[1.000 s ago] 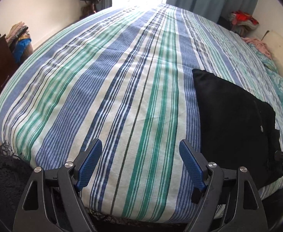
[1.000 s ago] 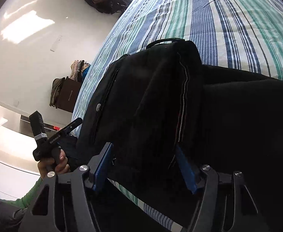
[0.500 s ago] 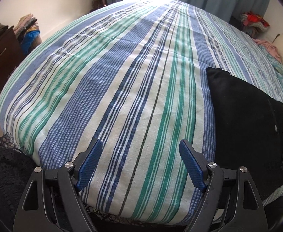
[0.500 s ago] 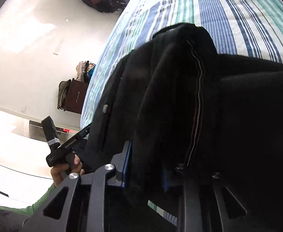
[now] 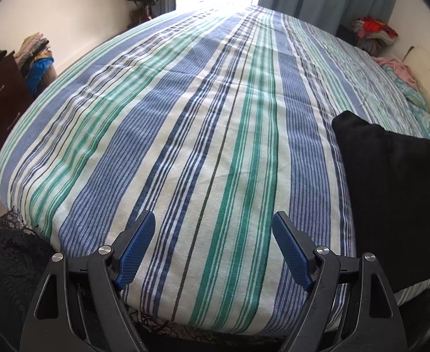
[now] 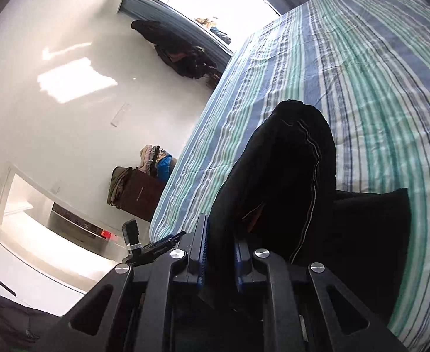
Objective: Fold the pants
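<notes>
My right claw (image 6: 219,259) is pinched tight on the black pants (image 6: 285,182) — one bunched part lifts up off the striped bed (image 6: 376,73), the rest lies flat at the near right edge. My left claw (image 5: 213,248) is spread wide — nothing in it.

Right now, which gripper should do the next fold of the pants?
Right, I think. The right gripper is already shut on the pants and lifts a bunch of them above the bed. The left gripper is open, holds nothing and sits off to the side of them.
</notes>
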### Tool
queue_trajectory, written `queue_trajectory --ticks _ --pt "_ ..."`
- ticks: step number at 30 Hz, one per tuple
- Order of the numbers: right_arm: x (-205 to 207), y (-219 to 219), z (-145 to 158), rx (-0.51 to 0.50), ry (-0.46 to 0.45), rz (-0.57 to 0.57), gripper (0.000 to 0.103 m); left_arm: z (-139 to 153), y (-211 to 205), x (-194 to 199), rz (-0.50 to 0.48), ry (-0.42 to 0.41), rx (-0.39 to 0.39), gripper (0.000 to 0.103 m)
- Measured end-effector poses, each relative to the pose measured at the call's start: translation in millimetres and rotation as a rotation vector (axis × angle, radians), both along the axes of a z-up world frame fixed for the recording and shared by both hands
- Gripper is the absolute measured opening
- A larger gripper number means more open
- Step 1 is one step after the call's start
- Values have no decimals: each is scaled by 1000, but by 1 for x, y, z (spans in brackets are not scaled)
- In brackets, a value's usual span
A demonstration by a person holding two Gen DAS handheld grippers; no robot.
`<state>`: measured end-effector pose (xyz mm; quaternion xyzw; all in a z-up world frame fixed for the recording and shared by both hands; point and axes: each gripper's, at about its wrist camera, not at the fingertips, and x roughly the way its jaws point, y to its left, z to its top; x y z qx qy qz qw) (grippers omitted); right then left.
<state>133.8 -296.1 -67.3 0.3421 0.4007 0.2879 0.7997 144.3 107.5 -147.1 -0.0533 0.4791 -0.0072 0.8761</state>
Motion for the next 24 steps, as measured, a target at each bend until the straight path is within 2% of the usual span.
queue_trajectory --ticks 3,6,9,11,12,14,16,18,19,21,24 --pt "-12 -46 -30 -41 62 -78 15 1 -13 -3 -43 -10 22 83" --pt "-20 -72 -77 -112 175 -143 15 0 -32 -8 -102 -16 60 83" --pt "-26 -78 -120 -147 241 -182 15 1 -50 -15 -161 -23 103 83" --pt "-21 -78 -131 -137 241 -219 17 5 -61 -19 -192 -21 111 83" --pt "-19 -78 -131 -136 246 -233 18 9 -66 -21 -209 -25 109 83" --pt "-11 -77 -127 -157 265 -229 26 21 -77 -25 -242 -54 101 83" --pt "-6 -76 -111 -236 248 -208 36 36 -91 -28 -273 -96 90 84" --pt "-4 -77 -82 -392 196 -219 36 48 -106 -29 -309 -127 68 84" --pt "-2 -77 -66 -427 157 -220 36 50 -116 -27 -329 -132 59 84" --pt "8 -73 -37 -440 85 -220 36 49 -138 -22 -367 -124 60 84" --pt "34 -53 -11 -432 2 -199 36 37 -167 -19 -414 -120 95 84"
